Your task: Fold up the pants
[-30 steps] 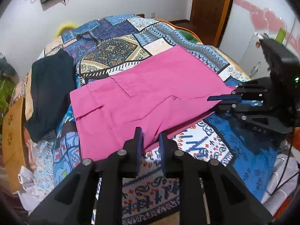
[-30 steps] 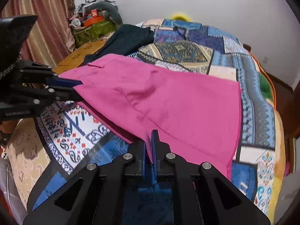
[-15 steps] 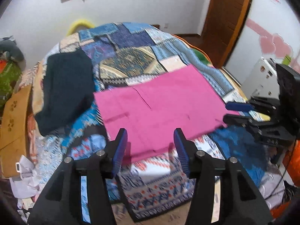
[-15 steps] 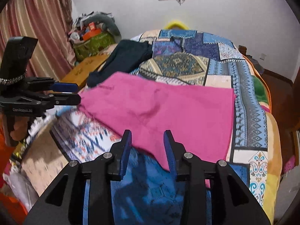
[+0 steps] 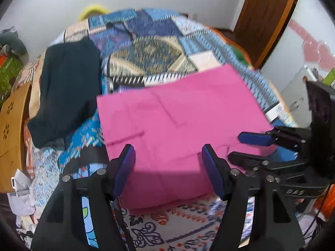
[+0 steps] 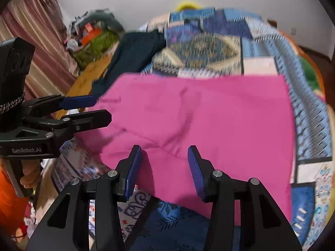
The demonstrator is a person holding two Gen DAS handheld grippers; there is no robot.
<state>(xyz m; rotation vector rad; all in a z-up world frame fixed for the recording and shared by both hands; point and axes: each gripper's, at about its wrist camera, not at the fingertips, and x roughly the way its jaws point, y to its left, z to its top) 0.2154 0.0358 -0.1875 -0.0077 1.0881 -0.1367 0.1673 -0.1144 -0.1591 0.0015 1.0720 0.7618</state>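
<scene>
Both tongs (image 5: 168,161) (image 6: 164,163) opening, empty, over pink pants (image 5: 178,129) on patchwork-quilted bed (image 5: 150,56), white-walled room.

A dark garment (image 5: 67,87) lies on the patchwork bedspread (image 5: 150,56), far left of the claw; a brown door (image 5: 270,18) stands beyond, right.

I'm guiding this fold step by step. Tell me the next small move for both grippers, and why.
Probably draw both back and re-aim at one short end of the pink fabric pants. The left gripper and right gripper are opening with nothing pinched, and the pants lie flat, already folded once, on the patterned blue quilt, so another fold needs a fresh grip.
</scene>
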